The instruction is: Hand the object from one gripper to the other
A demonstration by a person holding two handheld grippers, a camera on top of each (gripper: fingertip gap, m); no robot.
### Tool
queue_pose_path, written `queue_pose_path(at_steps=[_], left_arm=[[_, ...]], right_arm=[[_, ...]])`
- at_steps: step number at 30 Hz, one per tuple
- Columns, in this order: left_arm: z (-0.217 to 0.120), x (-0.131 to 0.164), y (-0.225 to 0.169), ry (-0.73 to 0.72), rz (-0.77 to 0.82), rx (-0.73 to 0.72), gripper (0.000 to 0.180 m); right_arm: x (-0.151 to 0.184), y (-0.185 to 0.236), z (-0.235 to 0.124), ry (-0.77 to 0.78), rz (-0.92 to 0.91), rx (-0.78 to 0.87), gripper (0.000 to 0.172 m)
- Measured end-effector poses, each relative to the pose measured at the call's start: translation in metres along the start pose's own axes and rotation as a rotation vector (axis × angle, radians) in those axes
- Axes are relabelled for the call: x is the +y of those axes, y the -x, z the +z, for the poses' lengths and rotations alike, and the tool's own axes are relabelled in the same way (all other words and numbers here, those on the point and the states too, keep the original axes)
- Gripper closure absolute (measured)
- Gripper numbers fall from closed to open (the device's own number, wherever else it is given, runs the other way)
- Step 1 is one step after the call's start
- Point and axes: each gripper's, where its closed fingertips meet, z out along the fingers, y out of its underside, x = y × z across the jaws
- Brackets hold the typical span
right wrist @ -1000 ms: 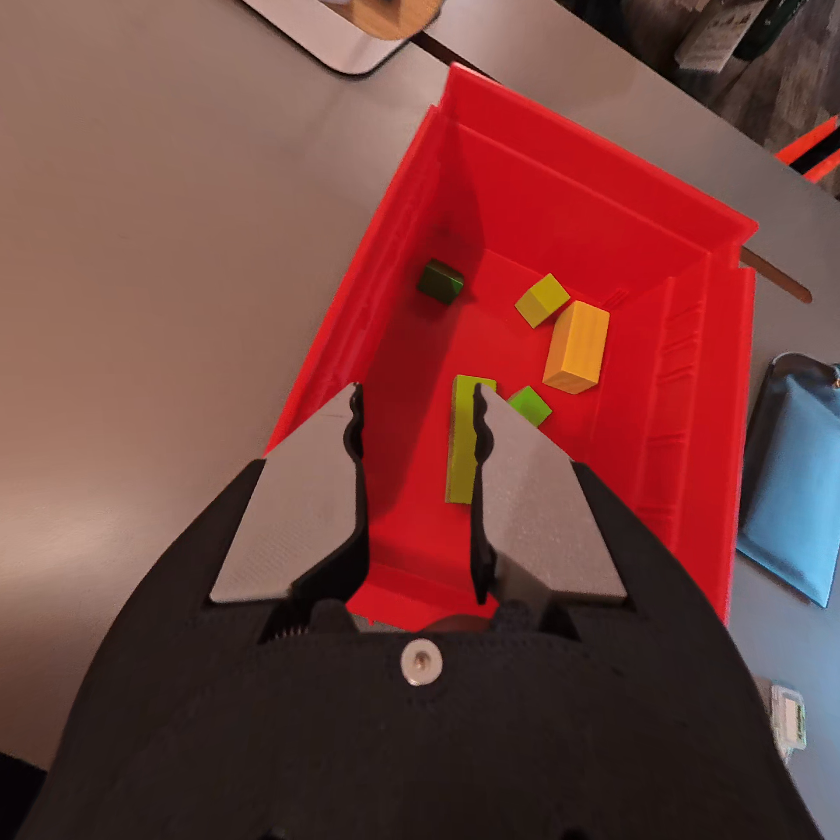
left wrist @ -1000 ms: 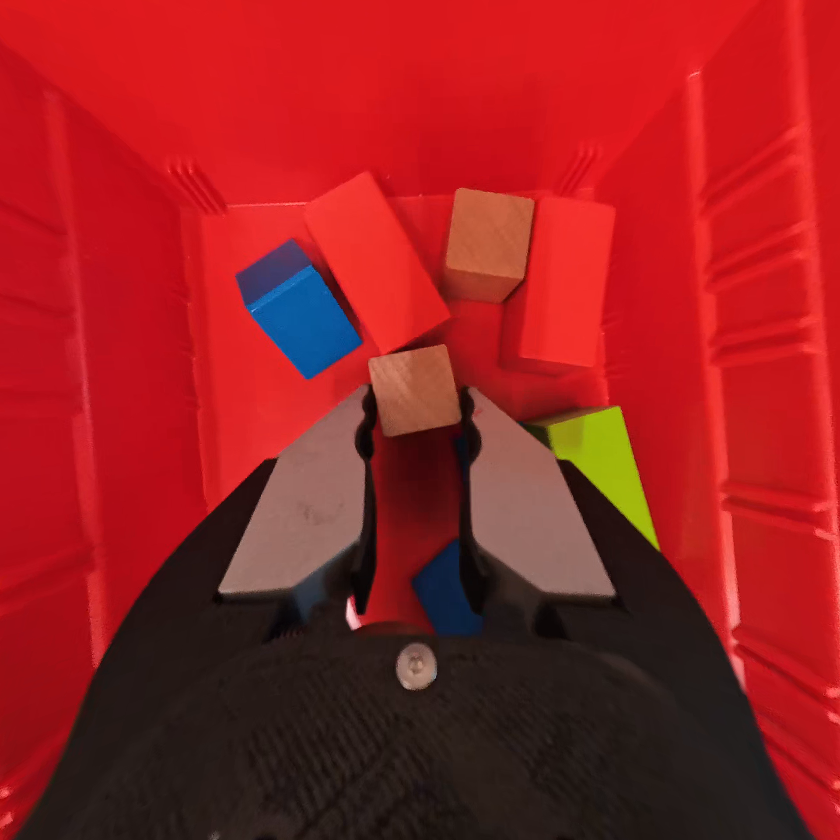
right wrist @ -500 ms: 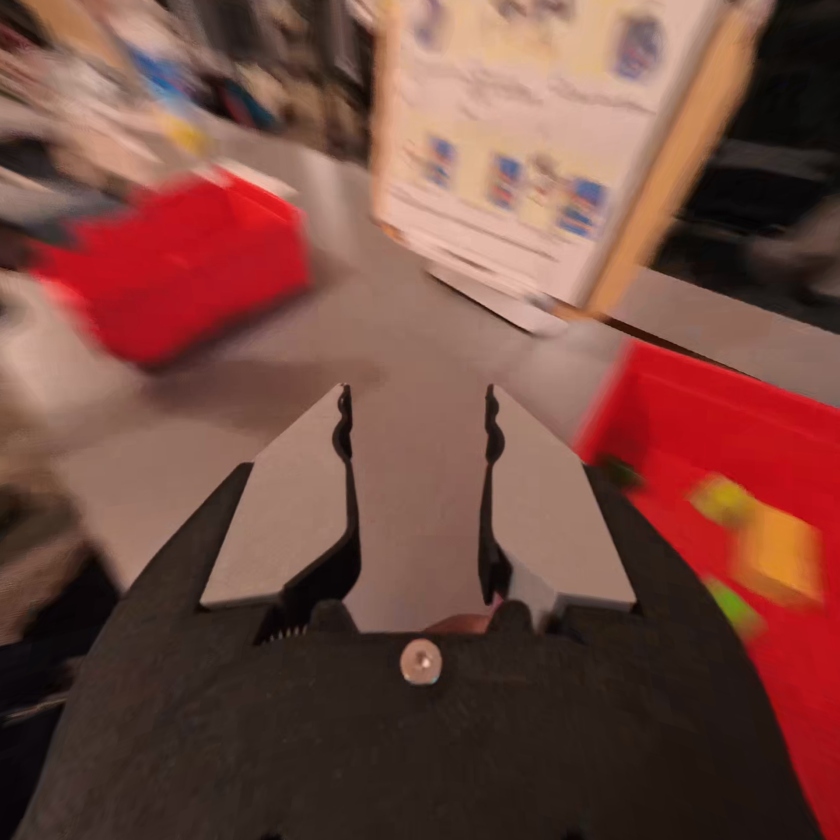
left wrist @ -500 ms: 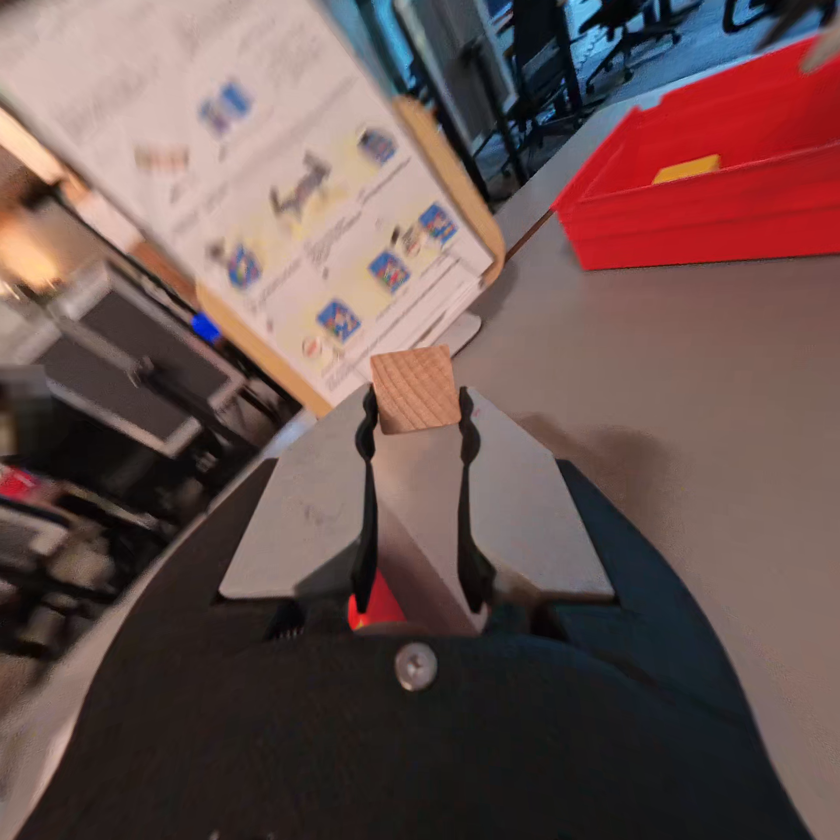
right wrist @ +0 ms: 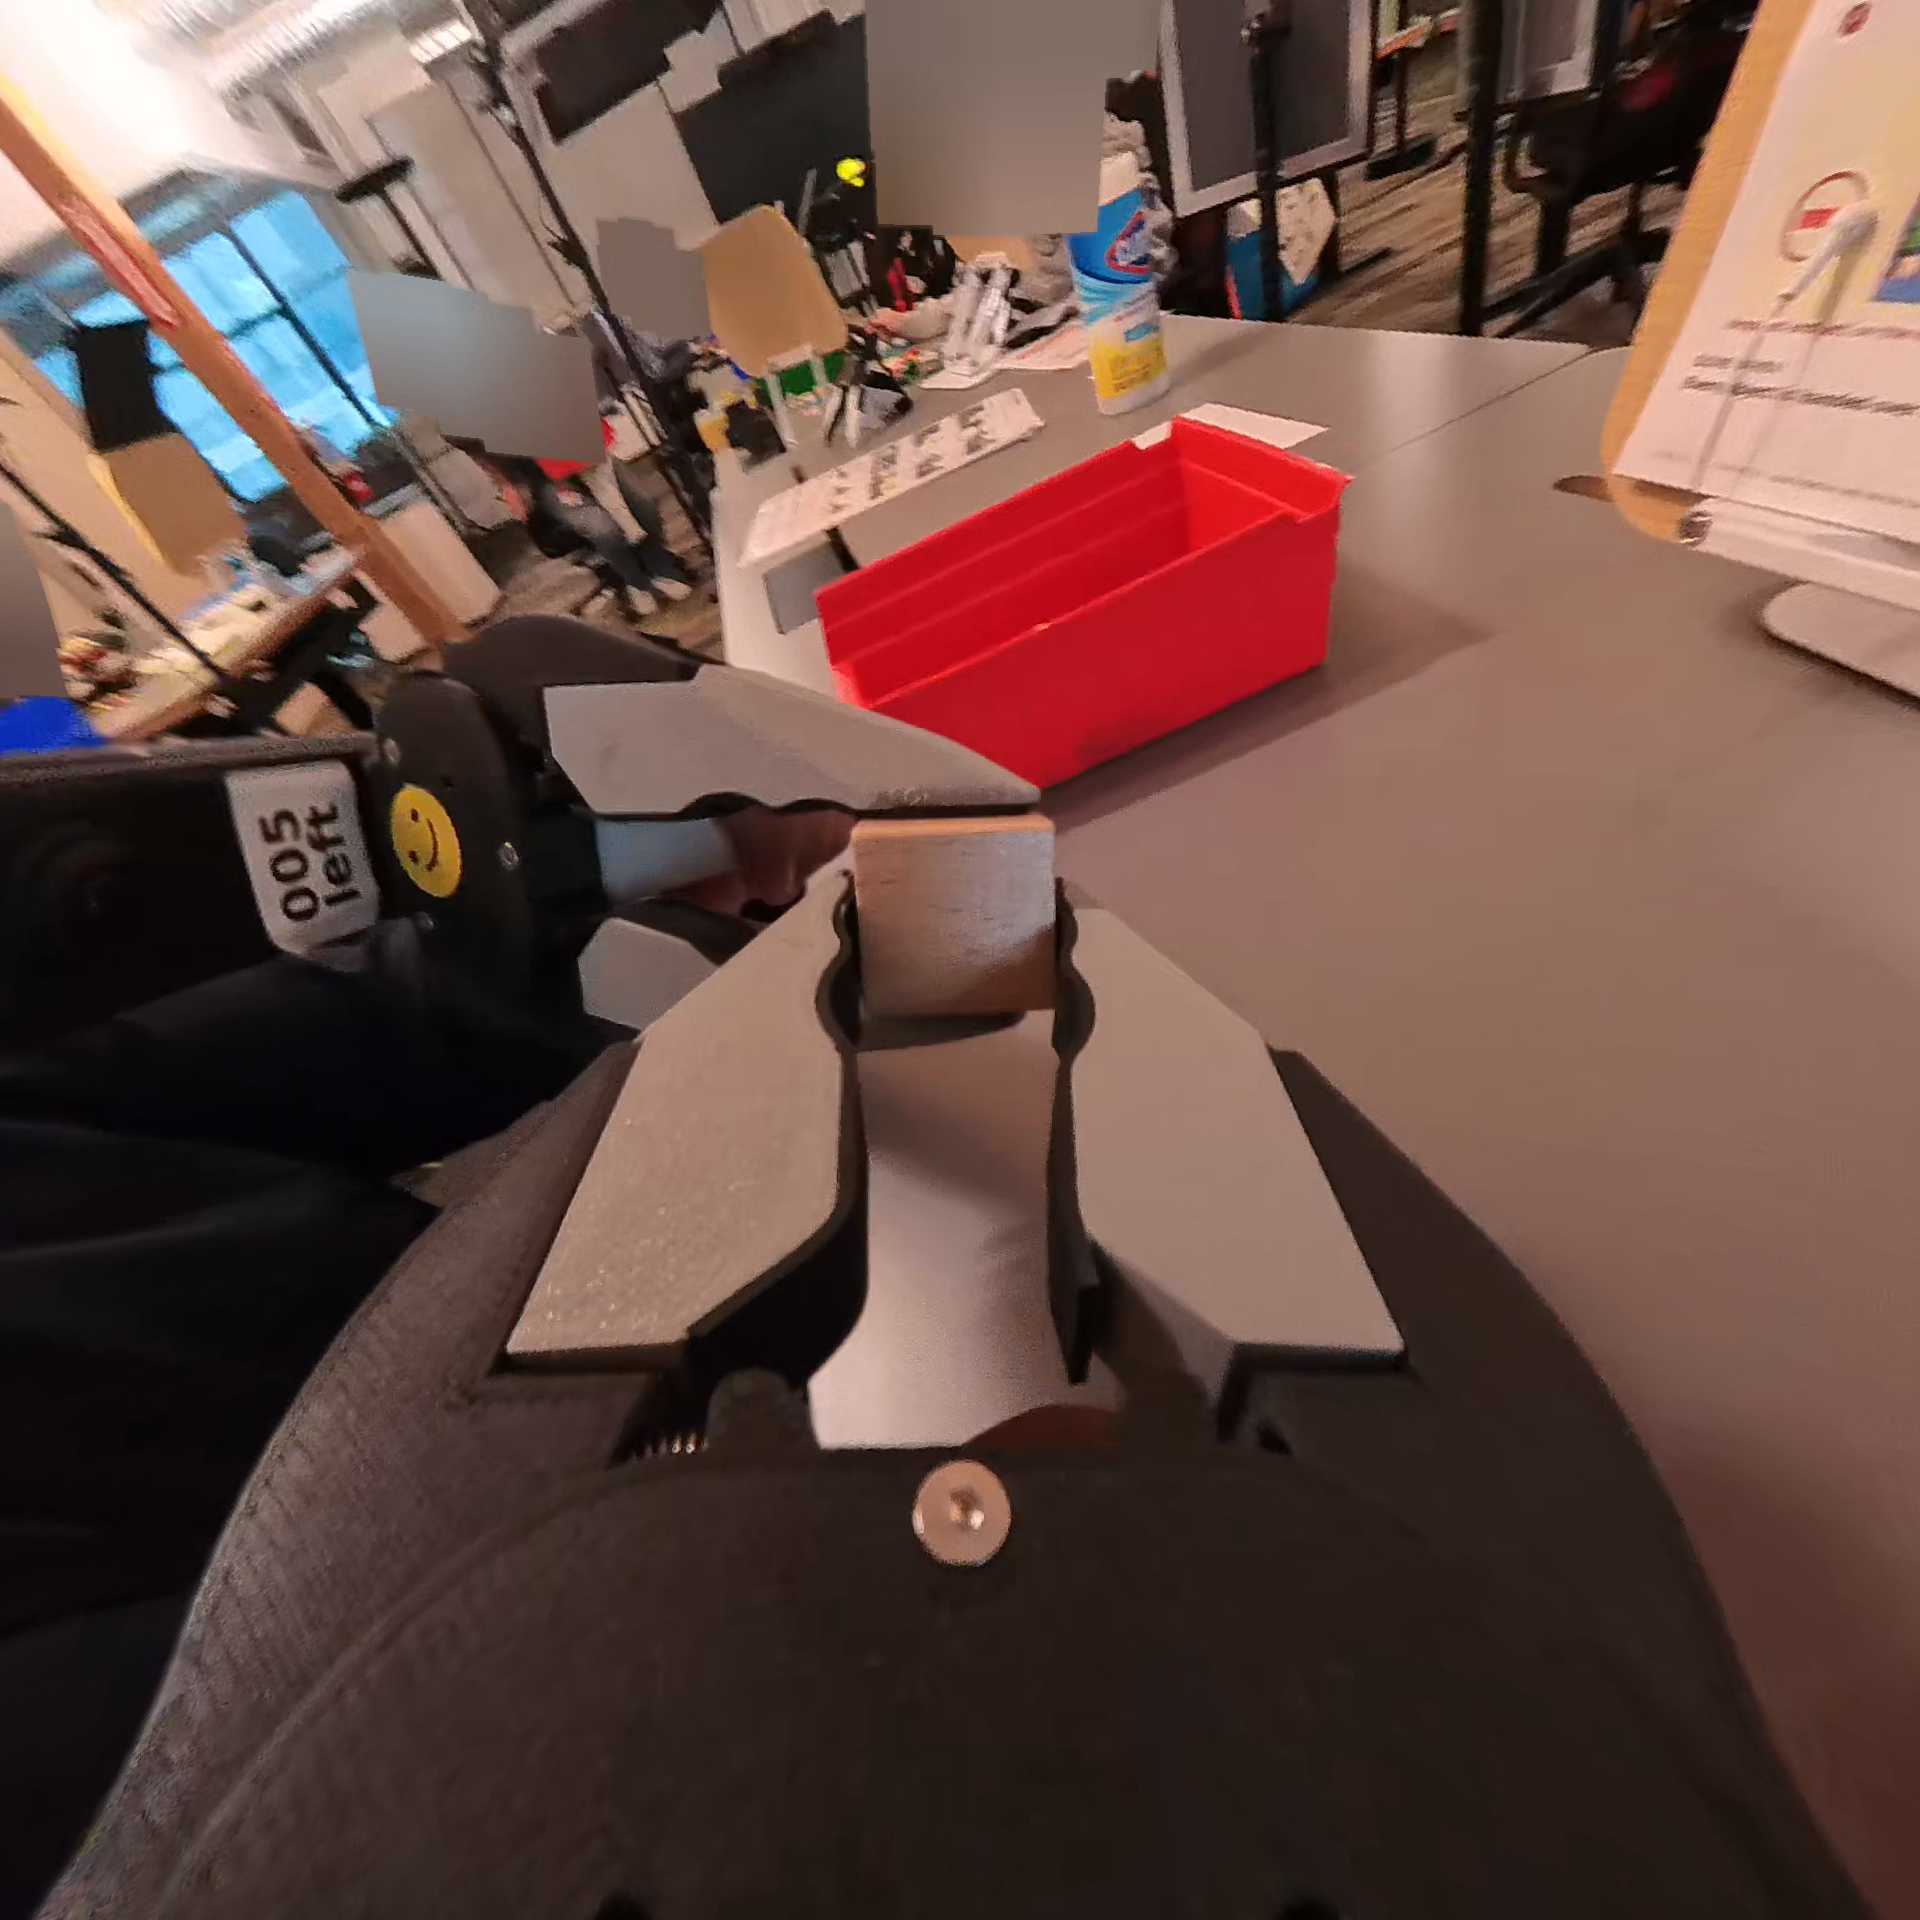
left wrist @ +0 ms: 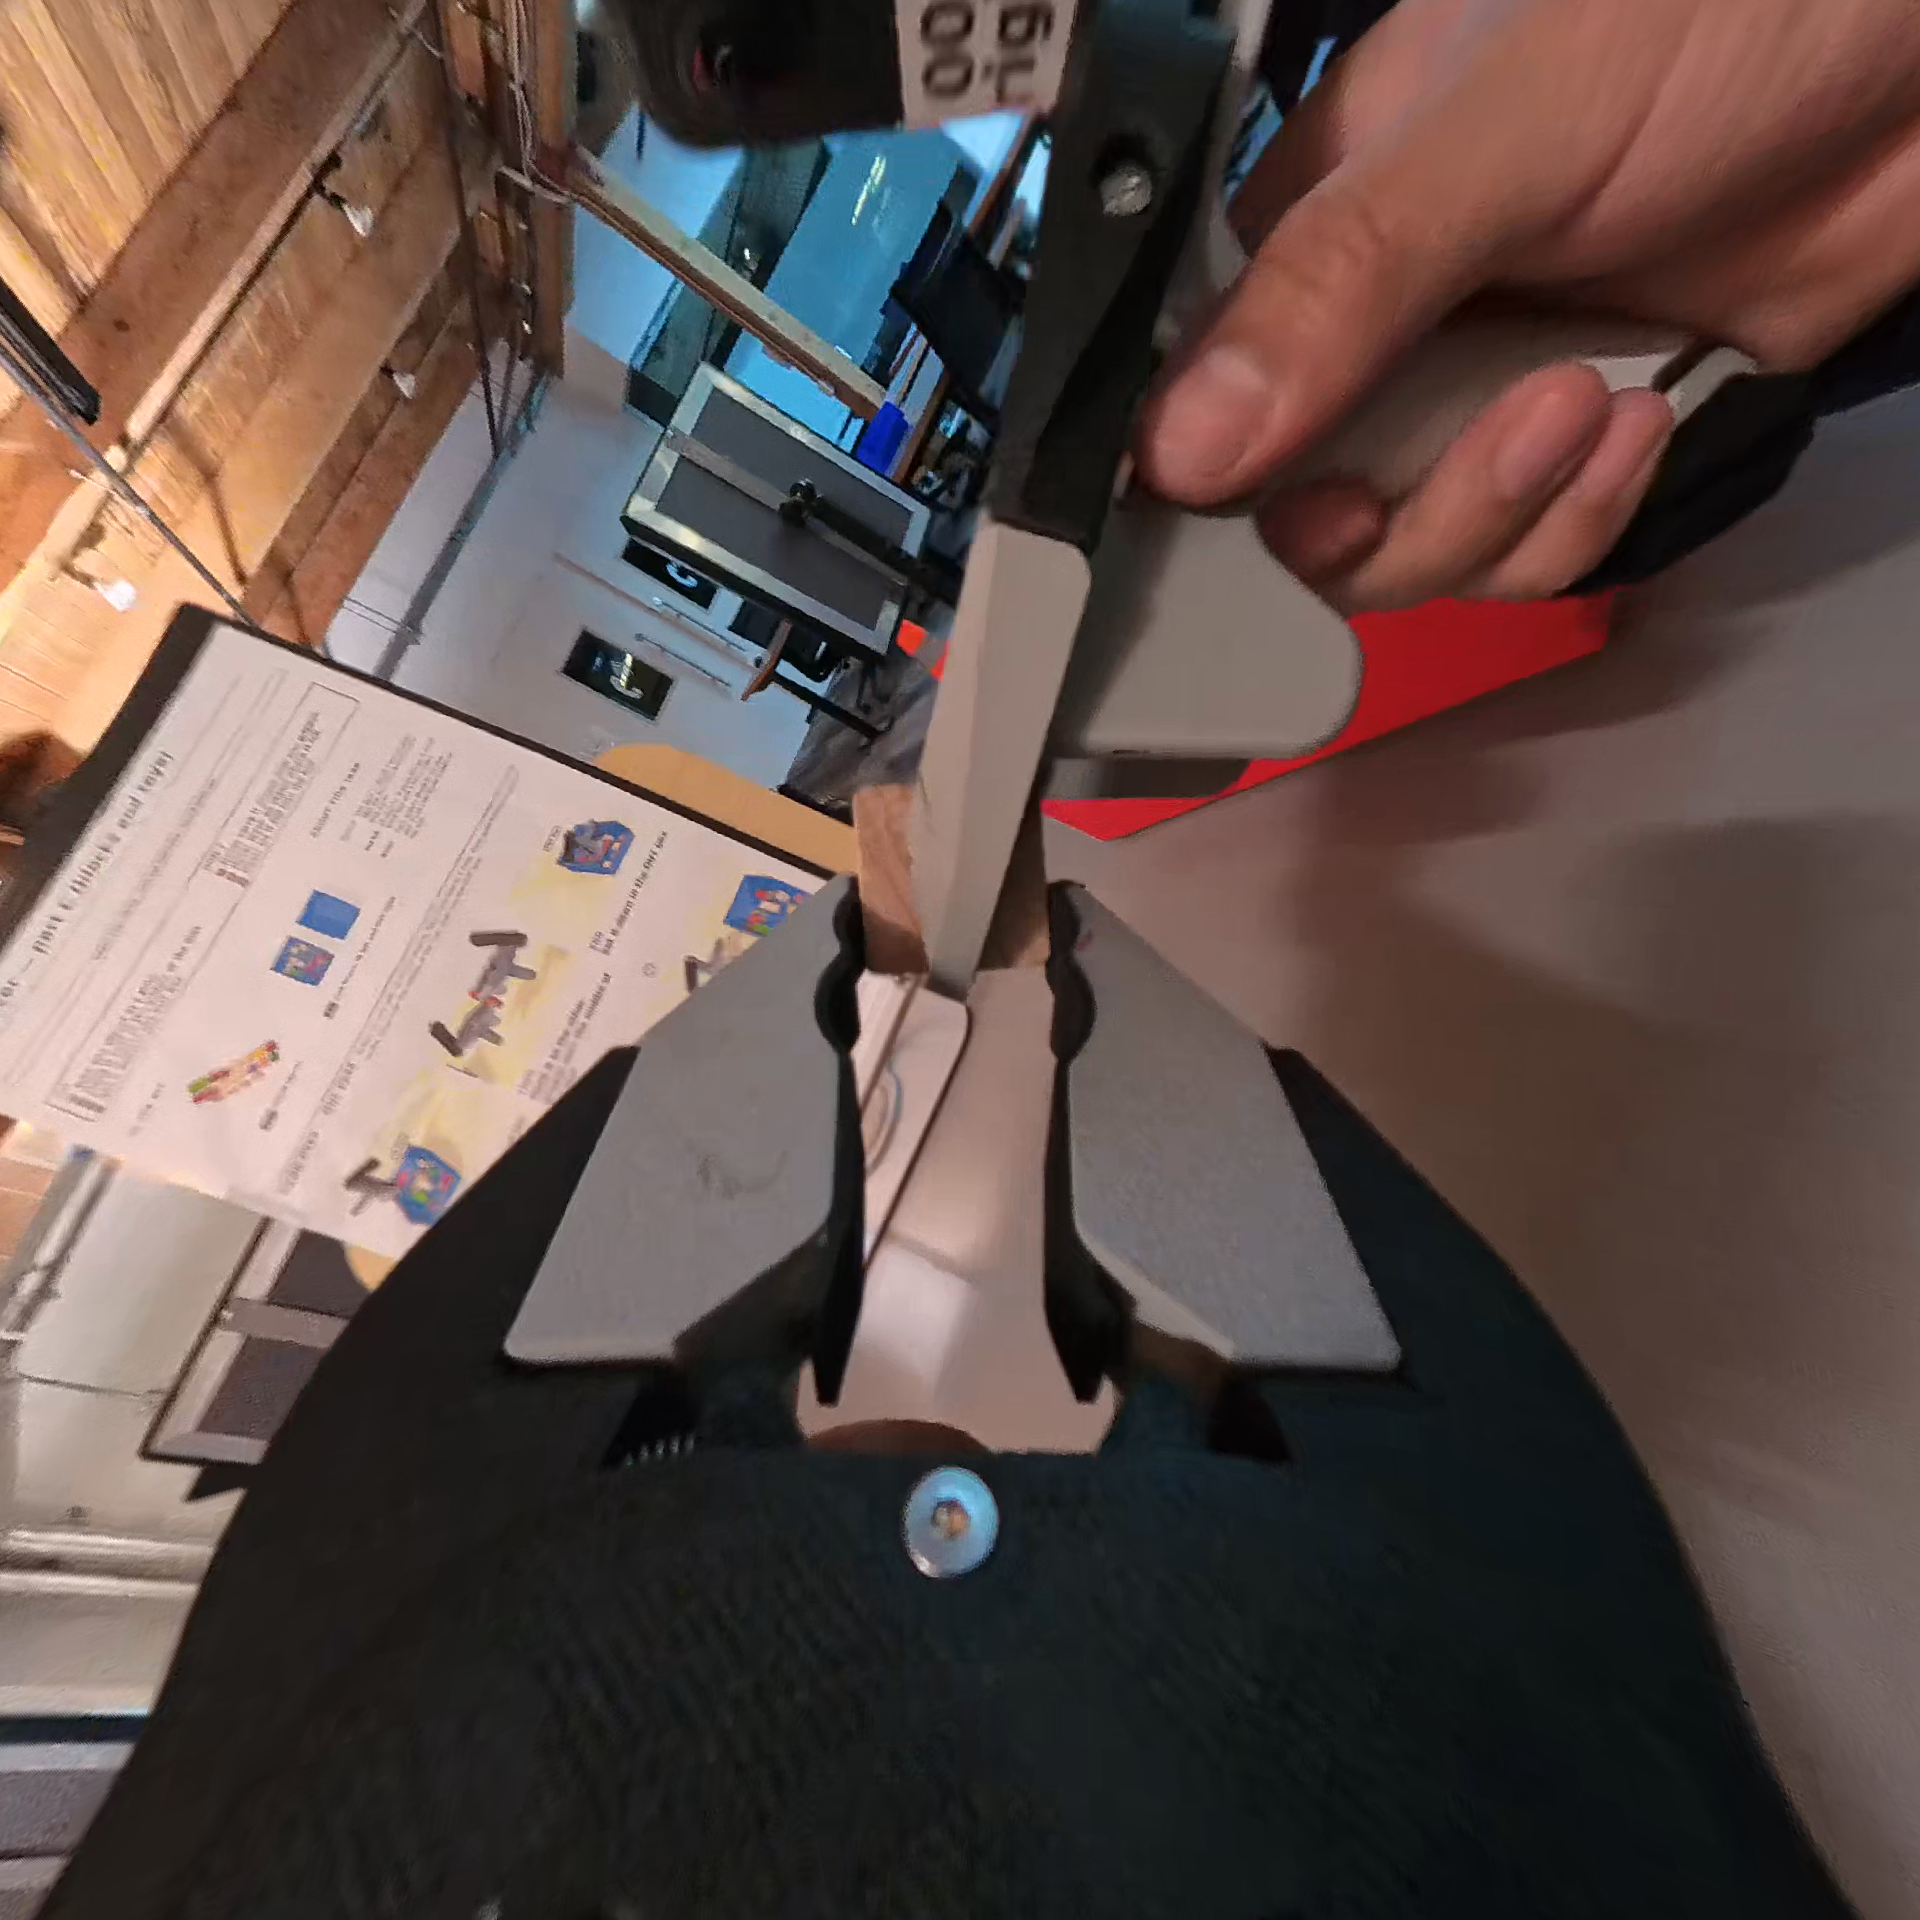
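Now wooden cube (right wrist: 954, 925) pinched between both tools' fingertips, above table (right wrist: 1507, 935).

— what do we see on the bench (right wrist: 1558, 831) apart from the handover?
— we see a red bin (right wrist: 1091, 613) standing open well back, and a printed sheet (right wrist: 894, 473) lying flat behind it.
— and farther off?
— we make out a blue and yellow canister (right wrist: 1120, 312) near the far edge. on the right we see an illustrated instruction board (right wrist: 1787, 291) propped upright on a pale base.
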Motion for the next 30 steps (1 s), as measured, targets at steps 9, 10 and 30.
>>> queue_pose_path(at_steps=[9, 10, 30], left_arm=[[-0.036, 0.103, 0.007, 0.345, -0.456, 0.08, 0.145], [-0.046, 0.119, 0.012, 0.378, -0.503, 0.067, 0.145], [-0.1, 0.398, 0.106, 0.835, -1.097, -0.017, 0.136]], right_arm=[[0.028, -0.196, -0.203, 0.326, -0.014, 0.955, 0.14], [0.048, -0.213, -0.222, 0.429, 0.021, 1.011, 0.139], [0.094, -0.258, -0.28, 0.65, 0.107, 1.285, 0.121]])
